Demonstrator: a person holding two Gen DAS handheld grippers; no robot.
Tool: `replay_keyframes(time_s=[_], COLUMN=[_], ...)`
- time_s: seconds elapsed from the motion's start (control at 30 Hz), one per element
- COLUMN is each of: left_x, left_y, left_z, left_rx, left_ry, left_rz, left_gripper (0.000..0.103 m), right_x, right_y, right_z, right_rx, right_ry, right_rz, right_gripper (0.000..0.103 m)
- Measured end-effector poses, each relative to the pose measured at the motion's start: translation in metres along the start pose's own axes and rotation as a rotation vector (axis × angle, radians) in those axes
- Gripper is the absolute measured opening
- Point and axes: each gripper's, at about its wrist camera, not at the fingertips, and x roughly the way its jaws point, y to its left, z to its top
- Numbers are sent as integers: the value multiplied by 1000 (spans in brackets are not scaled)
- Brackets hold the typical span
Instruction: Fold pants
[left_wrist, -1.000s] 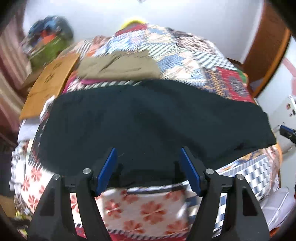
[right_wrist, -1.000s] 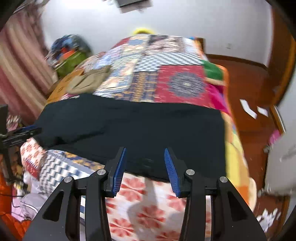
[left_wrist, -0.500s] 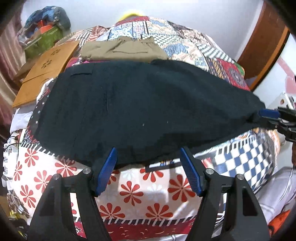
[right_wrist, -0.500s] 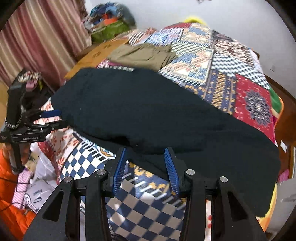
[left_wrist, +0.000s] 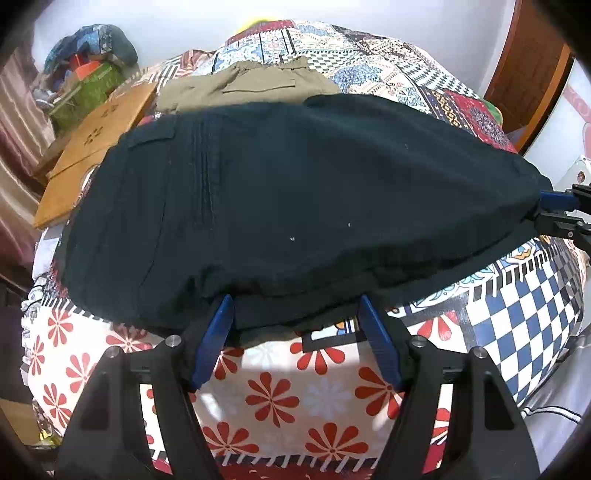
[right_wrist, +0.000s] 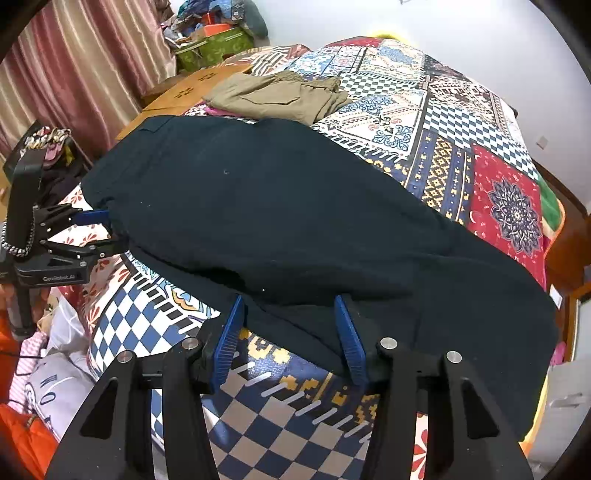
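Left wrist view: left tool (left_wrist: 295, 314) stands spread wide, blue fingers (left_wrist: 214, 339) either side of the near hem of the black pants (left_wrist: 295, 192). Cloth lies in the gap; whether the pads touch it I cannot tell, no pinch visible. Spread is unchanged from the earlier frames.

Right wrist view: right tool (right_wrist: 288, 314) is spread moderately, jaws just been opening, with the near edge of the pants between the fingers; pads not pressing on the cloth. In the left wrist view the right tool (left_wrist: 557, 210) sits at the far right tip of the pants, apparently touching the fabric there.

Pants lie spread lengthwise across the patchwork bedspread (right_wrist: 424, 122) of the bed, near edge overhanging the checked and floral patches. Folded olive-khaki garment (left_wrist: 247, 86) lies just beyond the pants, touching their far edge. Wooden board (left_wrist: 96, 147) beside the bed at left.

Against one second ago: right wrist view has swung from facing the pants square-on to looking along them diagonally, left tool (right_wrist: 92, 236) now visible at their other end. Left wrist view sits lower, nearer the hem.
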Motion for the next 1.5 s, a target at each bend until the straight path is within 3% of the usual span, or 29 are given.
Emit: replay_keyframes(time_s=[0.1,0.3,0.43,0.53,0.6,0.67,0.8,0.83,0.93,1.0,1.17,1.33,1.5], left_x=[-4,-3,3,2,1,0,-1,-1,3,7,23,13,-22], left_y=[8,29,39,42,43,44,46,46,46,46,48,51,60], left_z=[2,2,4,5,7,9,5,3,-4,-9,-21,-19,-10], left_rx=[-25,-111,-172,-195,-211,-221,-222,-223,-220,-222,-245,-244,-233], left_ry=[-16,-28,-14,-29,-36,-44,-45,-41,-16,3,50,54,-19], left_rz=[-21,-58,-114,-127,-141,-144,-160,-165,-189,-197,-192,-183,-153], left_gripper=[66,40,21,17,13,13,13,12,11,11,10,10,12], right_x=[-2,0,-8,-21,-24,-19,9,11,8,6,4,1,-17], right_y=[-3,-7,-2,10,18,23,23,20,10,3,7,2,-6], right_z=[-1,-3,-3,0,2,4,5,5,6,4,-3,-4,-1], right_rx=[4,6,-6,-30,-60,-89,-103,-94,-56,-28,-33,5,37], right_ry=[-3,-14,-17,-33,-46,-42,25,27,28,42,55,60,49], right_rz=[-10,-22,-24,13,1,-17,-33,-23,2,40,53,83,104], right_gripper=[28,19,18,22,38,44,43,41,24,20,19,19,22])
